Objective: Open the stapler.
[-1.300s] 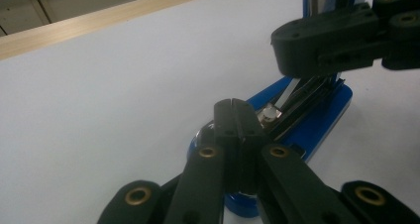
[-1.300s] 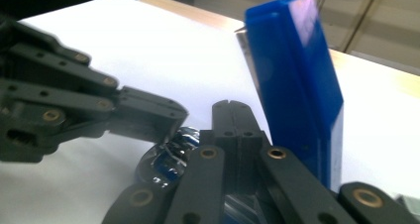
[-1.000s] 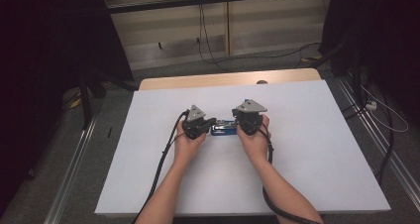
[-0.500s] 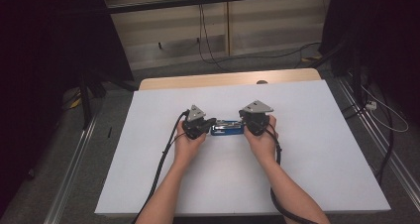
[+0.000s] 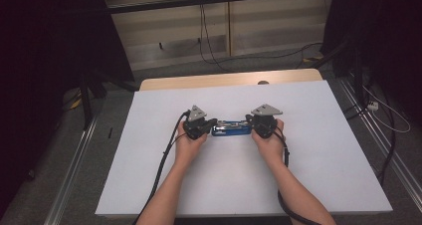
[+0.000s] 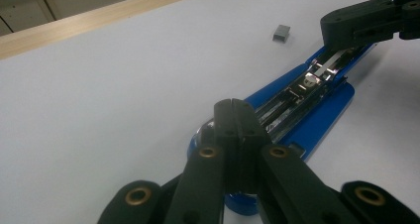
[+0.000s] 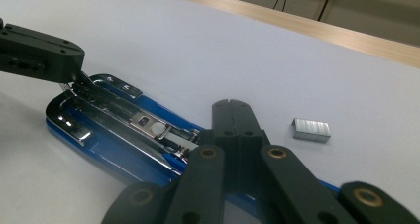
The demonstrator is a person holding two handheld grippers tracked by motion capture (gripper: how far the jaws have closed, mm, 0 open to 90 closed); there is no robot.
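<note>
Stapler (image 5: 230, 129) lies opened flat mid-table, btwn both grippers, magazine up. Left gripper (image 6: 233, 116) clenched, tips pressing down on one end; right gripper (image 7: 233, 116) also clenched, pinning the other end, prob. to steady it for loading. Staple block (image 7: 310, 129) sits just beside, w/ nothing holding it.

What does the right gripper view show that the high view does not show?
Only the right gripper view shows the small grey block of staples lying on the white table beside the stapler, and the bare metal magazine track of the opened stapler. Only the high view shows both hands, the left hand and the right hand, the forearms, and the floor with cables around the table. Both show the blue stapler lying flat, with the left gripper and the right gripper at its two ends.
</note>
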